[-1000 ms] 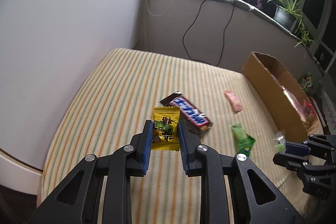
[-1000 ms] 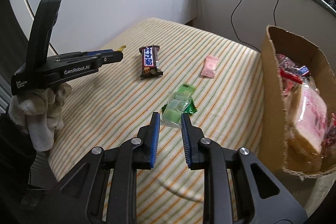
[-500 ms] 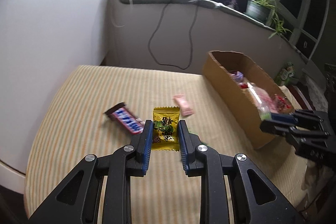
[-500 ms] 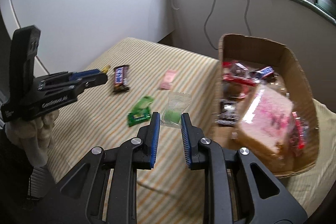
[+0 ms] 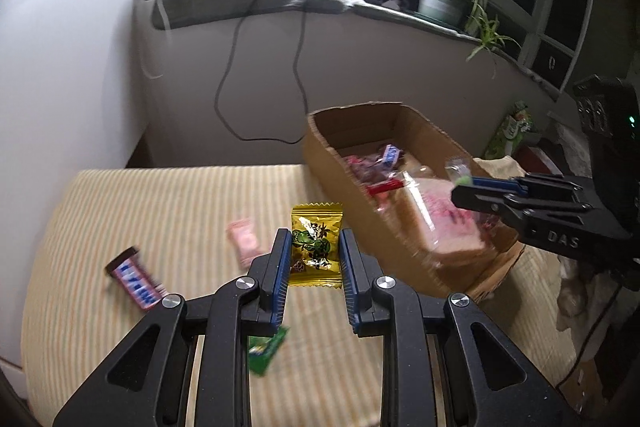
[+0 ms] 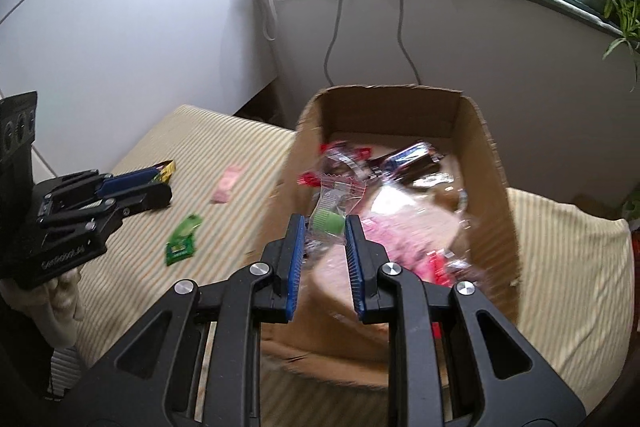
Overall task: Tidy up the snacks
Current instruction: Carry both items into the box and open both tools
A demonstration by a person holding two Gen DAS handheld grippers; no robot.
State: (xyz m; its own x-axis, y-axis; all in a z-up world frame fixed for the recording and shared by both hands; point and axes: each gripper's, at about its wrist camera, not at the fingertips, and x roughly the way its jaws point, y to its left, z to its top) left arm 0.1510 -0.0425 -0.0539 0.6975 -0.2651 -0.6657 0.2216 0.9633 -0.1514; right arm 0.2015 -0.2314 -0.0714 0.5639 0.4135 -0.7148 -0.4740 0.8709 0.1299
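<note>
left tool [image 5: 312, 251] is clamped on a yellow candy packet [image 5: 316, 245] over the striped bed [image 5: 160, 195] near the cardboard box [image 6: 492, 163], right tool [image 6: 326, 231] pinches a clear-wrapped green sweet [image 6: 330, 217] over the box's snack pile

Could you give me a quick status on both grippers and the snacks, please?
Left gripper shut on yellow packet. Right gripper shut on clear green candy, over cardboard box. Nothing blocking.
</note>
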